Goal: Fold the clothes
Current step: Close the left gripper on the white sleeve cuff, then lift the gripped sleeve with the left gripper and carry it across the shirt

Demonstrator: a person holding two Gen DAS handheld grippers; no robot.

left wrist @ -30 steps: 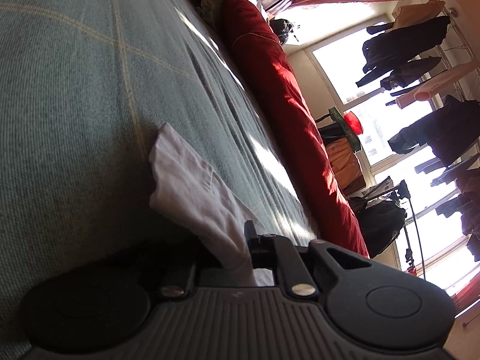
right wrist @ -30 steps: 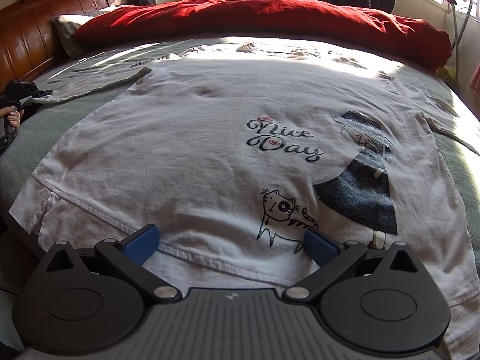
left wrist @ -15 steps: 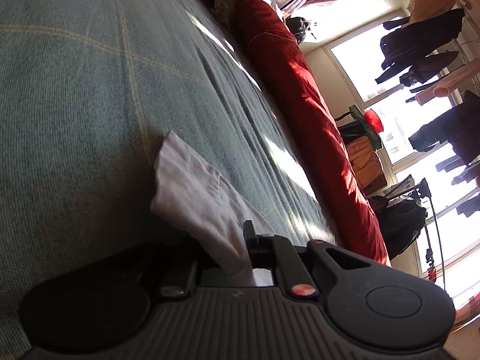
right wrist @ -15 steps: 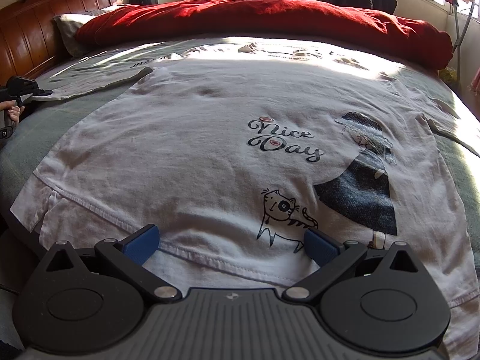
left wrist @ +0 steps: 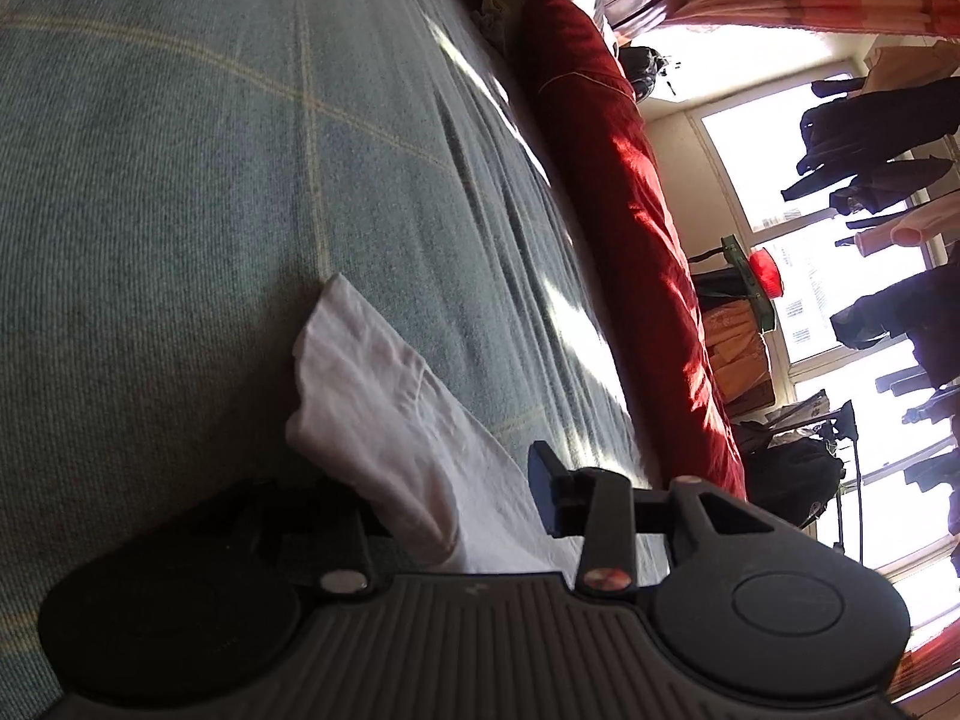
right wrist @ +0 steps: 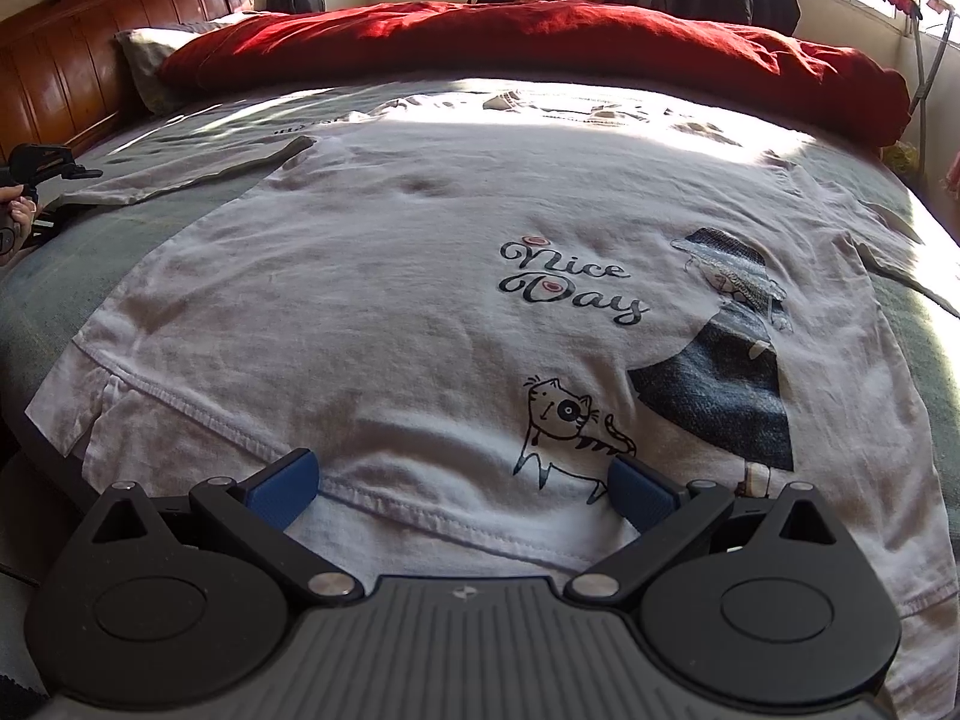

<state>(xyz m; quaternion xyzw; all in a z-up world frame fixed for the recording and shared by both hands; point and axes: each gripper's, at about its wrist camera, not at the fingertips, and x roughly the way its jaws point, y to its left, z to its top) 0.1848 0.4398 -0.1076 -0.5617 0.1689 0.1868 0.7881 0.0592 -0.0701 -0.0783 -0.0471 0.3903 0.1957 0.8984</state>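
Both tongs angled down: left tongs (left wrist: pixel 456 510) opening, sleeve (left wrist: pixel 384 420) between; right tongs (right wrist: pixel 465 486) spread over shirt hem (right wrist: pixel 420 516)

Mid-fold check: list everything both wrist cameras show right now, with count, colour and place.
T-shirt: one, white, "Nice Day" and cat print, flat on bed.
Sleeve: one, white, between the opening left jaws.
Second garment: one, pale, far left.
Bedsheet: one, grey-green.
Duvet: one, red, along far edge.
Pillow: one, grey, by headboard.
Headboard: one, wooden.
Hanging clothes: several, dark, at window.
Left gripper: black.
Right gripper: black, blue pads, open over hem.
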